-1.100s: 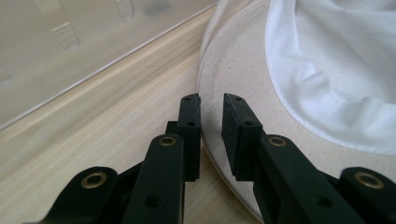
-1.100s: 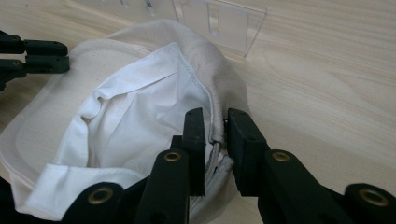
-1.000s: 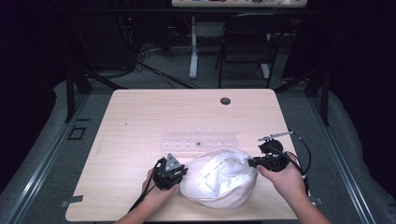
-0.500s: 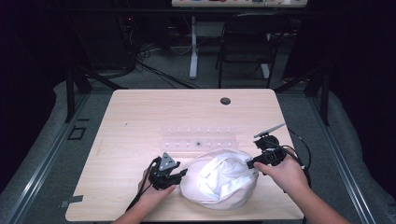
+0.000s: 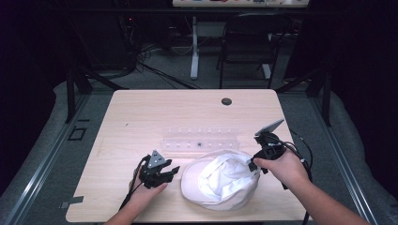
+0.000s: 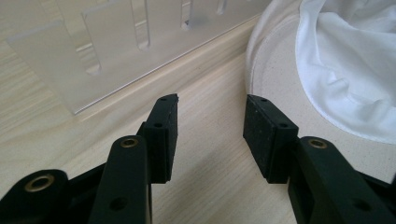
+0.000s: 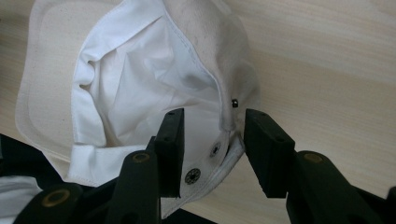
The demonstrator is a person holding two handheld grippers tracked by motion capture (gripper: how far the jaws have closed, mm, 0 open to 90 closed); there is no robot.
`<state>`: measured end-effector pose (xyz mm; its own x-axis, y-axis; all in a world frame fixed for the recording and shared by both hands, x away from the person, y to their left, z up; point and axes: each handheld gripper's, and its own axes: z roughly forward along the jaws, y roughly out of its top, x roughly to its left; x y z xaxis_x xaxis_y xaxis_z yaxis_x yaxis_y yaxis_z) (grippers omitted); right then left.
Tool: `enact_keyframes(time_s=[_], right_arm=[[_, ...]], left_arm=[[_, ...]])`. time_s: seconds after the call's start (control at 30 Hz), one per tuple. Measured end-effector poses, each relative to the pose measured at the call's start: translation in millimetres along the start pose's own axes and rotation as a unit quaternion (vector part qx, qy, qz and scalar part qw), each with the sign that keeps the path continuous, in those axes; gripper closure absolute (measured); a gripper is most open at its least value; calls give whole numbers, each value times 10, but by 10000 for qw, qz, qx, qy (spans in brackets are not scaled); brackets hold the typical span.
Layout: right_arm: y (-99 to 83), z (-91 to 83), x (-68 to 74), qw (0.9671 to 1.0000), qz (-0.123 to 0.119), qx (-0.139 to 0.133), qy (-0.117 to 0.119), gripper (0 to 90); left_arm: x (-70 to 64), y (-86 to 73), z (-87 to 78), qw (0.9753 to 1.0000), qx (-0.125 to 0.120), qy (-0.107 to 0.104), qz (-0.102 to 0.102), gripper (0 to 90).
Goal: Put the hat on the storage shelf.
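A pale wooden worktop is standing in a dark room, with a black chair and loose cables on the floor beyond its far edge. A white cap is lying upside down near the front edge of the worktop, its lining facing up and its brim lying flat on the wood. Just behind it a clear plastic rack with a row of slots is resting flat. The right gripper is sitting at the cap's right rim, and the right gripper view is showing its jaws apart, straddling the back edge of the cap where the snap strap with its metal studs is hanging; the pads are standing off the fabric on both sides. The left gripper is hovering low over bare wood just left of the cap, its jaws apart and holding nothing, with the brim near the right jaw in the left gripper view.
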<state>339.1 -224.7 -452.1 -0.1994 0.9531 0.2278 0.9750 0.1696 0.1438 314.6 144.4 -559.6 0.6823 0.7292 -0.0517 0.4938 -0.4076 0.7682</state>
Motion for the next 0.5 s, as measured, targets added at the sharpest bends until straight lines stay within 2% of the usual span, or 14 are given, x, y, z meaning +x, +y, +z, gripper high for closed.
enact_keyframes(time_s=[0.03, 0.07, 0.17, 0.2, 0.23, 0.27, 0.37, 0.5], right_arm=[[0, 0, 0, 10000, 0, 0, 0, 595], [-1, 6, -36, 9999, -2, 114, 73, 604], [-6, 30, -56, 9998, 73, 167, 57, 623], [-14, 59, -96, 9993, 258, 246, 146, 653], [-14, 59, -96, 9993, 258, 246, 146, 653], [-18, 88, -107, 9988, 387, 211, 219, 672], [-11, 73, -139, 9984, 407, 290, 264, 728], [-17, 80, -137, 9981, 469, 258, 317, 786]], left_arm=[[0, 0, 0, 10000, 0, 0, 0, 554], [2, -6, 11, 10000, 22, 7, -4, 554], [-1, -10, 19, 10000, 38, 9, -7, 553], [-6, -12, 22, 10000, 48, 5, -5, 552], [-6, -12, 22, 10000, 48, 5, -5, 552], [-8, -12, 23, 10000, 55, -1, 14, 552], [-11, -15, 28, 10000, 62, -3, -6, 550], [-9, -19, 40, 10000, 76, 15, 15, 550]])
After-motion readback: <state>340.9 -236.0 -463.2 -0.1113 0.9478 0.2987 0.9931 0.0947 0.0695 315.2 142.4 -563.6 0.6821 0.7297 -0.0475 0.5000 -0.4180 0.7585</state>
